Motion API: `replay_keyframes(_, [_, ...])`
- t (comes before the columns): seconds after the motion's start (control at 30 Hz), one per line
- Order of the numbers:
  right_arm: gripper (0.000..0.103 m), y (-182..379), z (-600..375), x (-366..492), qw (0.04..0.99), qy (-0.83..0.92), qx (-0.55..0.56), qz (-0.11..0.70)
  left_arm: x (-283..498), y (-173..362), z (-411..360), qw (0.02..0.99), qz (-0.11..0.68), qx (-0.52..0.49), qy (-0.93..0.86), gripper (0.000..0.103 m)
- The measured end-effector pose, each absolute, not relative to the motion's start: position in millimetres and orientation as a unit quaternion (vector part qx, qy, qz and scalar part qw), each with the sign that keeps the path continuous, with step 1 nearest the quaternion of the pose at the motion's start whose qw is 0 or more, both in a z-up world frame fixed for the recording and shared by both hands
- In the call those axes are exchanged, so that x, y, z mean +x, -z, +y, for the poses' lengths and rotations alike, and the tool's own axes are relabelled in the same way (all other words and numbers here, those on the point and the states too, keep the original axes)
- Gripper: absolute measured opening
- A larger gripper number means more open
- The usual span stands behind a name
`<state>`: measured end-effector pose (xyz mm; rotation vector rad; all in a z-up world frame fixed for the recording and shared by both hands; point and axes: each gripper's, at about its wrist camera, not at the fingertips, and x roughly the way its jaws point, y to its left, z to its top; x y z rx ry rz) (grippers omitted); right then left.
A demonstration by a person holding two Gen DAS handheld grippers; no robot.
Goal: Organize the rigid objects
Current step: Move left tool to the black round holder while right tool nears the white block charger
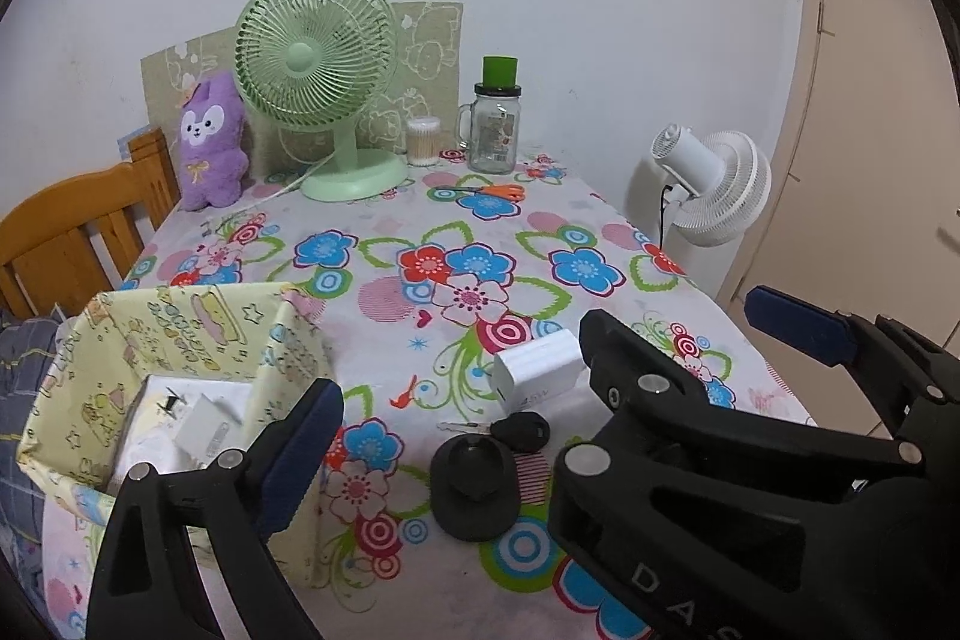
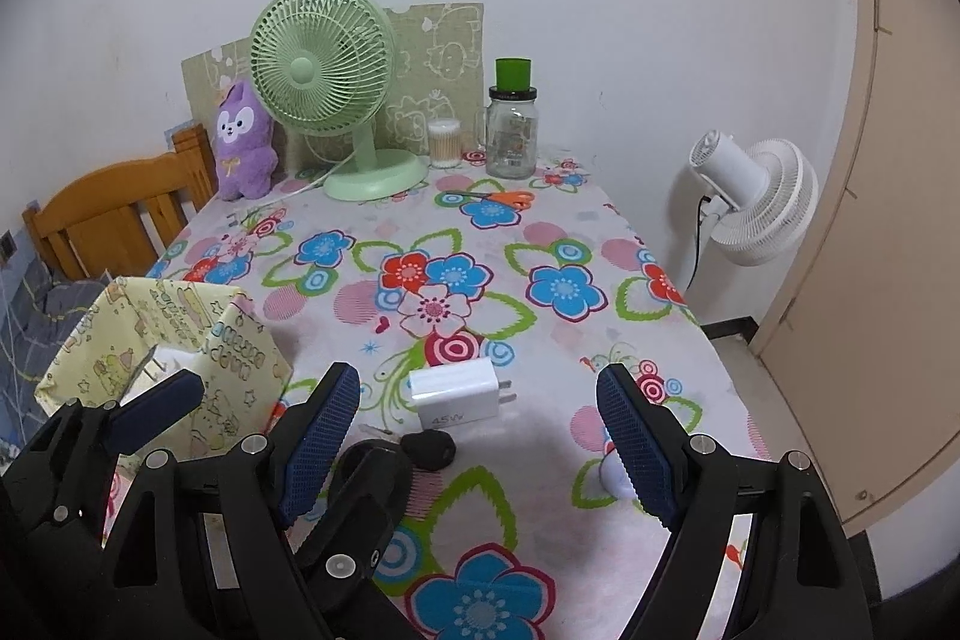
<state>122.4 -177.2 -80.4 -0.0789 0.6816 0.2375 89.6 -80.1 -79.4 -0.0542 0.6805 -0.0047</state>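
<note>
claws hang open, tilted down over the charger.

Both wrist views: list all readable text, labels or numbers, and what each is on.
"45W": faint grey print on the white charger, best seen in the right wrist view.
"DAS": white letters on a black tool arm at the bottom of the left wrist view, cut off by the frame.
Label on the glass jar: too small to read.
Lettering on the yellow patterned box: too blurred and distorted to read.
</note>
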Motion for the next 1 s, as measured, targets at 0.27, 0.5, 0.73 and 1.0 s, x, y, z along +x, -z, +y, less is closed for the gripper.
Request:
replay_keyframes(0.27, [0.084,106,-188,133,0.933,-0.101,-0.049,0.343,100,107,-87,0.937,0.346,-0.035,0.007,0.098])
replay_keyframes(0.5, [0.084,133,-194,143,0.925,-0.088,-0.048,0.365,108,131,-91,0.930,0.366,-0.033,0.001,0.098])
replay_keyframes(0.73, [0.084,152,-196,148,0.923,-0.081,-0.052,0.373,112,150,-92,0.928,0.372,-0.035,-0.018,0.098])
replay_keyframes(1.0, [0.084,174,-194,159,0.912,-0.092,-0.046,0.397,123,166,-91,0.919,0.393,-0.024,-0.030,0.098])
